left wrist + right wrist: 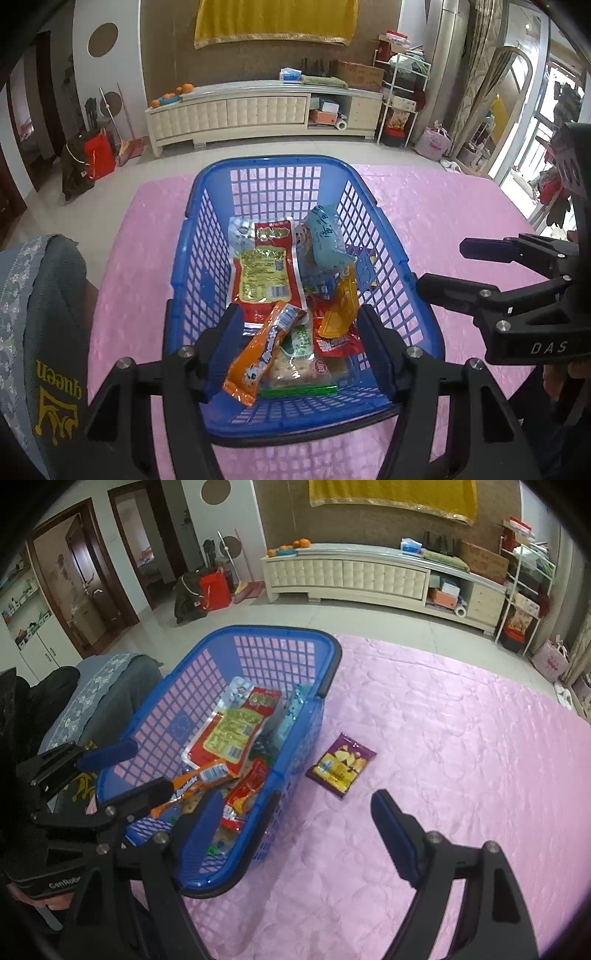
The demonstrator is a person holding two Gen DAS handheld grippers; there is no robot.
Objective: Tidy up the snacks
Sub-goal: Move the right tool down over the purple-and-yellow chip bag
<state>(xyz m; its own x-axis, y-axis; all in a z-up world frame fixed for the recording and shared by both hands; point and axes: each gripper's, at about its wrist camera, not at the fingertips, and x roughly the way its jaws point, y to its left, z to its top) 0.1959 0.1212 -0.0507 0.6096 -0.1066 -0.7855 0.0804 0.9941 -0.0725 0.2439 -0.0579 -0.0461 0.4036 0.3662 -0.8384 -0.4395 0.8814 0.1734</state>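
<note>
Blue basket (325, 653) holds snacks; purple packet (341, 764) beside it on pink cloth (461, 738); right claw (295, 819) open.

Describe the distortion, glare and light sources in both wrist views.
Left wrist view: fisheye bends the blue basket rim and cabinet; windows at right blow out white. Right wrist view: dark vignette rings the corners, daylight sheens the pink quilted cover, and the purple snack packet stays sharp.

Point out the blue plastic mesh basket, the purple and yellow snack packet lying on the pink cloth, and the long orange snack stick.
blue plastic mesh basket (334, 642), right wrist view, far rim
purple and yellow snack packet (341, 765), right wrist view, packet middle
long orange snack stick (258, 354), left wrist view, wrapper middle
</note>
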